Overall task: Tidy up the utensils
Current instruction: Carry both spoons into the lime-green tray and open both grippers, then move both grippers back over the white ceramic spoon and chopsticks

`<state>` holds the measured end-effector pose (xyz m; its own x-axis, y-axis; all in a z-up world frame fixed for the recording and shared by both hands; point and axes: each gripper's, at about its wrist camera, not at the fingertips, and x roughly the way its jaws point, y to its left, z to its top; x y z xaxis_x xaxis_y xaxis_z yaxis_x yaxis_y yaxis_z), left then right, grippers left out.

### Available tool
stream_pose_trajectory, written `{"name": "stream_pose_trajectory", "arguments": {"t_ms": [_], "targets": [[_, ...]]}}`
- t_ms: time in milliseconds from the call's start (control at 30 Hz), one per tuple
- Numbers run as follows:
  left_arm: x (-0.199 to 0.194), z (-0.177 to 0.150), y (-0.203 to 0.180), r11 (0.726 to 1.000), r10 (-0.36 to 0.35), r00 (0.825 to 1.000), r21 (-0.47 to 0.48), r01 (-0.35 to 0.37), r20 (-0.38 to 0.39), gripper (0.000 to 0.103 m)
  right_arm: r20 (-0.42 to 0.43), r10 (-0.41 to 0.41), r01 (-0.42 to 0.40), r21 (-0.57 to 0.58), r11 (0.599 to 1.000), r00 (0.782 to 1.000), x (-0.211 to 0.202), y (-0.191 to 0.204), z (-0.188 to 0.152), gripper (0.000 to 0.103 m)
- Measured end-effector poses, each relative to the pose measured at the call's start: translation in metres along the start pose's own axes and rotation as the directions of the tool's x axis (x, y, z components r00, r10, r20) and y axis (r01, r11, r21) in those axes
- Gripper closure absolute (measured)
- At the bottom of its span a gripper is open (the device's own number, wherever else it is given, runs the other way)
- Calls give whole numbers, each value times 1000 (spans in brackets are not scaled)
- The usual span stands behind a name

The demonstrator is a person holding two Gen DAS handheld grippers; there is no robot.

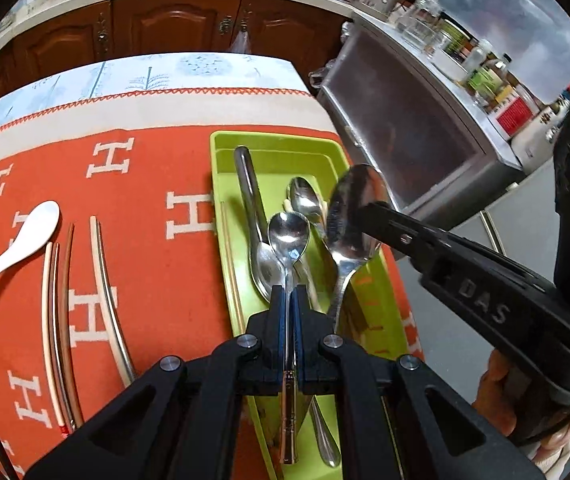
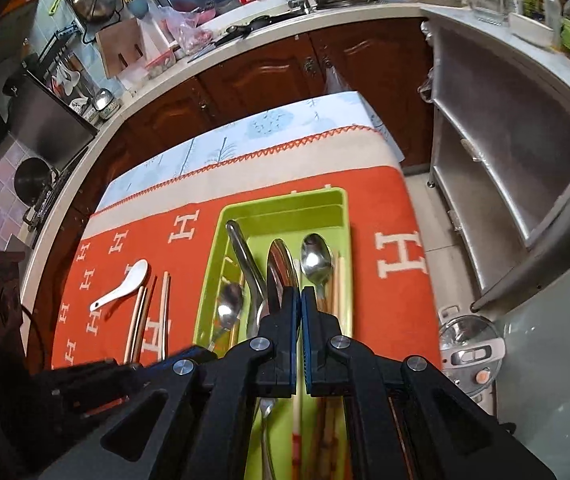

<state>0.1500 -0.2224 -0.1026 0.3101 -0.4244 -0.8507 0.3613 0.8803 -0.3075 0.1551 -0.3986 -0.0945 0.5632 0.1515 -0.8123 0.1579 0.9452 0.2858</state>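
Observation:
A green utensil tray (image 1: 221,148) (image 2: 337,196) lies on the orange tablecloth and holds metal spoons and chopsticks. My left gripper (image 1: 290,292) is shut on the handle of a small metal spoon (image 1: 289,234), held over the tray. My right gripper (image 2: 300,294) is shut on the bowl of a large metal spoon (image 1: 355,216) (image 2: 281,268), tilted above the tray's right side; it shows in the left wrist view (image 1: 369,210). A white ceramic spoon (image 1: 25,240) (image 2: 125,284) and several chopsticks (image 1: 65,320) (image 2: 153,316) lie on the cloth to the left.
A metal shelf unit (image 1: 405,128) (image 2: 505,184) stands right of the table. Wooden cabinets (image 1: 173,28) and a cluttered counter (image 2: 245,28) run behind. A pot lid (image 2: 469,344) lies on the floor at right. The tablecloth (image 1: 157,184) is bare between the chopsticks and the tray.

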Motion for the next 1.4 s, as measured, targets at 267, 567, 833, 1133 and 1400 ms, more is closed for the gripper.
{"name": "stream_pose_trajectory", "arguments": {"t_ms": [267, 567, 833, 1133, 1400], "targets": [[-5, 5, 4, 1000, 24, 999, 9, -25, 39, 80, -34, 4, -2, 56, 998, 999, 73, 16, 27, 99], [-37, 0, 18, 993, 95, 994, 60, -98, 50, 60, -6, -42, 42, -16, 999, 999, 73, 41, 24, 77], [-72, -3, 72, 982, 179, 983, 61, -180, 28, 60, 21, -35, 37, -70, 997, 999, 43, 81, 6, 77], [-109, 14, 137, 973, 222, 975, 53, -223, 26, 59, 0, 34, -34, -93, 995, 999, 14, 135, -20, 77], [-91, 23, 180, 978, 192, 981, 87, -189, -34, 59, -48, 61, -67, -127, 990, 997, 23, 183, -42, 77]]}}
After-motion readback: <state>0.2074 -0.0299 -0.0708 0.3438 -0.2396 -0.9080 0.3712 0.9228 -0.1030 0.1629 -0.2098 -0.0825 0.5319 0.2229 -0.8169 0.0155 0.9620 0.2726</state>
